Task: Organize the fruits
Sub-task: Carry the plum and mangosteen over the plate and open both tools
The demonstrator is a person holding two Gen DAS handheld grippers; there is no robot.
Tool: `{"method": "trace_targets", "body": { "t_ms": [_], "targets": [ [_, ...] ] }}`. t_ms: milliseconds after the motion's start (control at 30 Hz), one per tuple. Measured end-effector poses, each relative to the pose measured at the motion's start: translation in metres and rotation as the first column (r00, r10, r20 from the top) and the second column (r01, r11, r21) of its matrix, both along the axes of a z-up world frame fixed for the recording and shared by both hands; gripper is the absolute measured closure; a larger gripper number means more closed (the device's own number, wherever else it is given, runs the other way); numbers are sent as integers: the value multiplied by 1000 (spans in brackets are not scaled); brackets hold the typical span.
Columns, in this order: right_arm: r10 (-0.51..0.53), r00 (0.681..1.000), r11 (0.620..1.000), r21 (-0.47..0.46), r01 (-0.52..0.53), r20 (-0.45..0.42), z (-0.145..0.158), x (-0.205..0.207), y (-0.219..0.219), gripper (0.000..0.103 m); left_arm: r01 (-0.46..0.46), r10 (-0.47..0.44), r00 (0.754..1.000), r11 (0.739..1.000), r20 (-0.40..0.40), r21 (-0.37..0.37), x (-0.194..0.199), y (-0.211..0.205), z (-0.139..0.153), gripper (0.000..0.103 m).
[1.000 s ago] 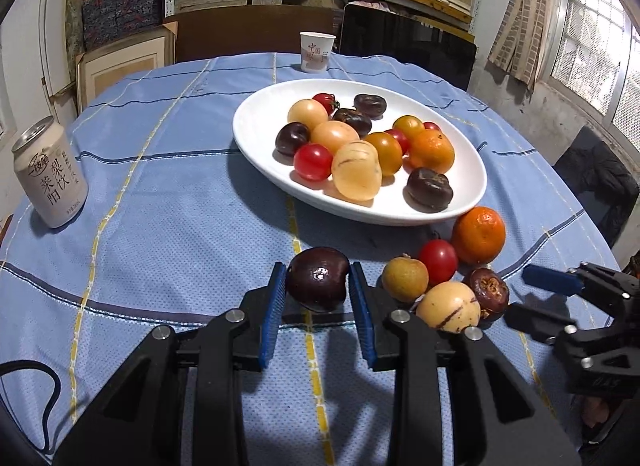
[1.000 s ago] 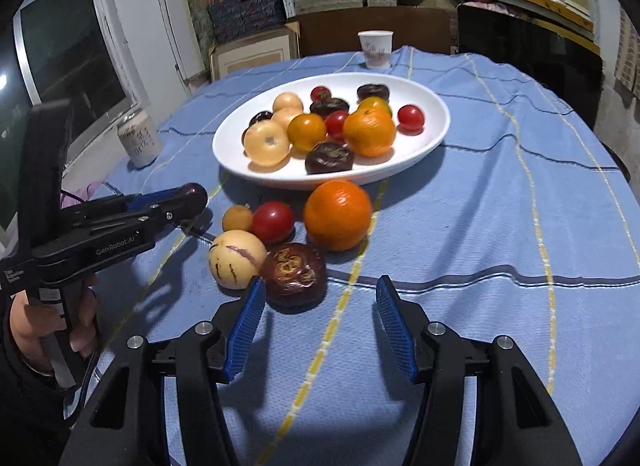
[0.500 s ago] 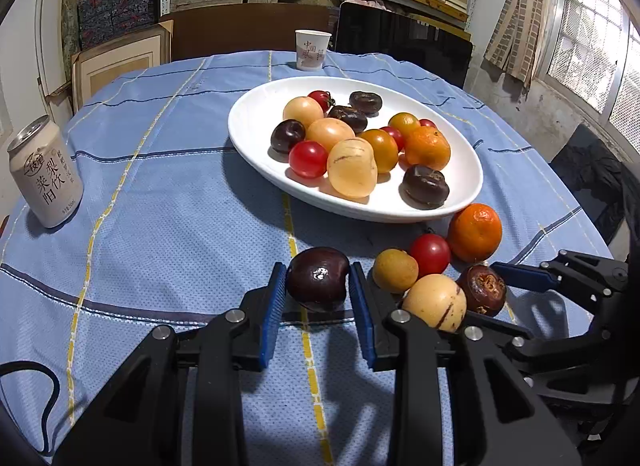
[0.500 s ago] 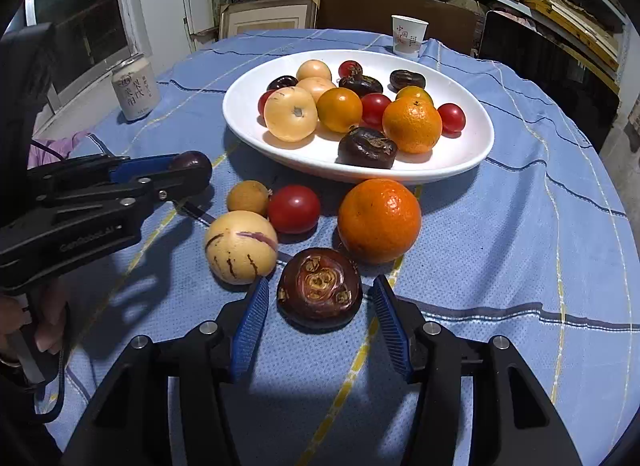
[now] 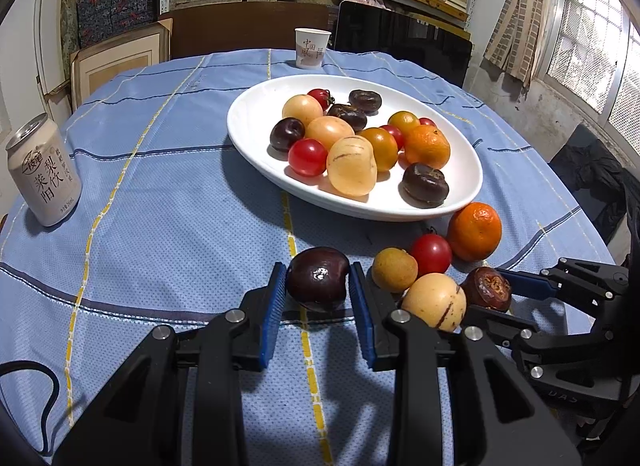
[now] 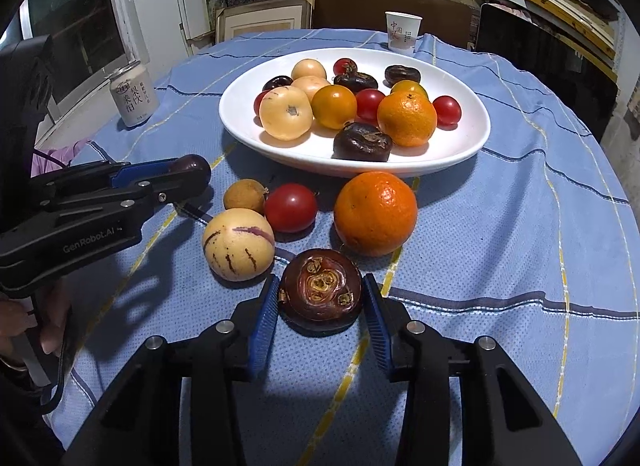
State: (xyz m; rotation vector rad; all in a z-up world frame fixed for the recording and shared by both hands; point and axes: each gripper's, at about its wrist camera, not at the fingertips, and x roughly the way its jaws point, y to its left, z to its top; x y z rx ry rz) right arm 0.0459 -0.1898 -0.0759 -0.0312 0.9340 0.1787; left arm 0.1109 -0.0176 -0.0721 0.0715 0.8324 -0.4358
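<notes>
1. Bare surface (image 5: 168, 234) is lying open between the can (image 5: 42, 175) and the plate (image 5: 256, 133).
2. Loose fruit, including the orange (image 6: 375, 213), is crowding the plate's near rim, seemingly touching it.

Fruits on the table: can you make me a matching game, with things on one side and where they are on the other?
Things:
1. dark plum
2. brown water chestnut
3. big orange
4. drink can

Places:
A. on the cloth, just in front of the white plate
B. in the left gripper
C. standing far left, apart from the fruit
D. between the right gripper fingers

Pairs: 1-B, 2-D, 3-A, 4-C
</notes>
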Motion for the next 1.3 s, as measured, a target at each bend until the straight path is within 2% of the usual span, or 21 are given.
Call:
{"method": "trace_targets", "body": {
  "t_ms": [1300],
  "targets": [
    [-40, 999, 998, 51, 39, 32, 6, -24, -14, 61, -24, 24, 1000, 1000, 17, -12, -4, 6, 6, 72]
  ]
}}
